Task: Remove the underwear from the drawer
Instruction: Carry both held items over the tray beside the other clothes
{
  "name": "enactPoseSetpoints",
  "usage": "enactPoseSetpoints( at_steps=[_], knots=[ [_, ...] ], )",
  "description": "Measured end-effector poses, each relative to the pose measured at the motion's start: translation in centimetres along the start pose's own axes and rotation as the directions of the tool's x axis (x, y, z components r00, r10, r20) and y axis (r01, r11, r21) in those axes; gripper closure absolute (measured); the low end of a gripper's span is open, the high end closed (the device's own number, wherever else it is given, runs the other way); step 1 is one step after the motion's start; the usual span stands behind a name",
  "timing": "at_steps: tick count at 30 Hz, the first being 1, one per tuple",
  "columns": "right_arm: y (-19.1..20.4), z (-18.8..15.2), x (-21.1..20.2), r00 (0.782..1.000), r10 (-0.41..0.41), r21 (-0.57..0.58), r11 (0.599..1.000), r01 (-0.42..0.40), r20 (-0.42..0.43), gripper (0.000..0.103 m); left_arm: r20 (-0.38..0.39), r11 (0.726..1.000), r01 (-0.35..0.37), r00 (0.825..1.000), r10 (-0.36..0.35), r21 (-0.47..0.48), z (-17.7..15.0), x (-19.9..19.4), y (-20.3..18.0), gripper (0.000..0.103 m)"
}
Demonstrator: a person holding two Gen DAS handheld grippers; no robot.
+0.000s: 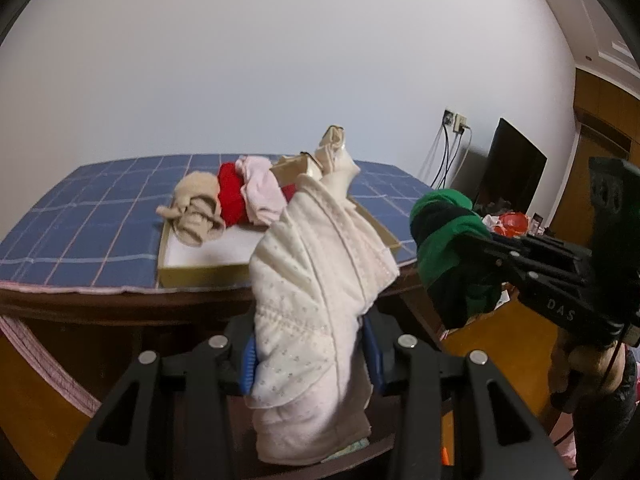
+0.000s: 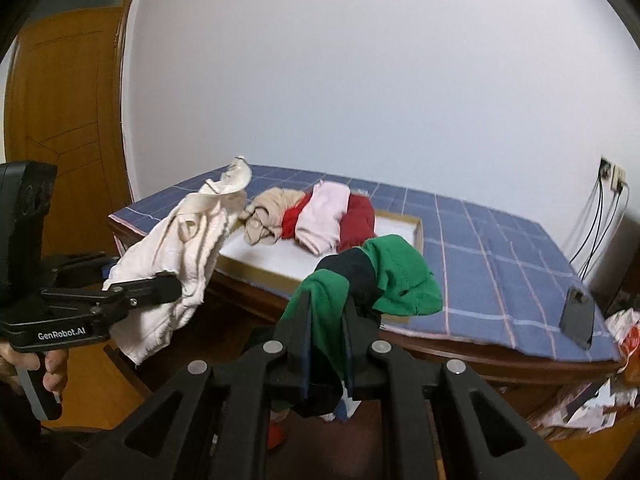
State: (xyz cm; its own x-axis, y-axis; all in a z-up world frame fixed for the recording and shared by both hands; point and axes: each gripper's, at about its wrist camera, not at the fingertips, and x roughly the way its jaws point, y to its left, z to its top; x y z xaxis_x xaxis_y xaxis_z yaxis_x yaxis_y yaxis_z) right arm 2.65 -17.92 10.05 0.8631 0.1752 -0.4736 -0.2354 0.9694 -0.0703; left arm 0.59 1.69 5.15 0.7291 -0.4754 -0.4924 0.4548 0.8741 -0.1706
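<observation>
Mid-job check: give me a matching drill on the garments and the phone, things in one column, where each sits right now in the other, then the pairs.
Things
1. cream underwear
2. green underwear
3. red garment
4. black phone

Places
A. lying on the blue checked cloth, outside the tray
B. clamped in the left gripper
C. piled in the shallow tray
D. clamped in the right gripper

Pairs: 1-B, 2-D, 3-C, 4-A
</observation>
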Motion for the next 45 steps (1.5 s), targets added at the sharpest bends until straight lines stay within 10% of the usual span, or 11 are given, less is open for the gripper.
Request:
enactPoseSetpoints(
  at_steps=[45],
  knots=[
    [-10.2,8.6,20.9,0.989,-0.095,-0.223,0.972,0.068,-0.112,0.089,-0.042,0.996,-0.039,0.998,0.036,-0.076,13.1,20.8,1.3,0.062]
  ],
)
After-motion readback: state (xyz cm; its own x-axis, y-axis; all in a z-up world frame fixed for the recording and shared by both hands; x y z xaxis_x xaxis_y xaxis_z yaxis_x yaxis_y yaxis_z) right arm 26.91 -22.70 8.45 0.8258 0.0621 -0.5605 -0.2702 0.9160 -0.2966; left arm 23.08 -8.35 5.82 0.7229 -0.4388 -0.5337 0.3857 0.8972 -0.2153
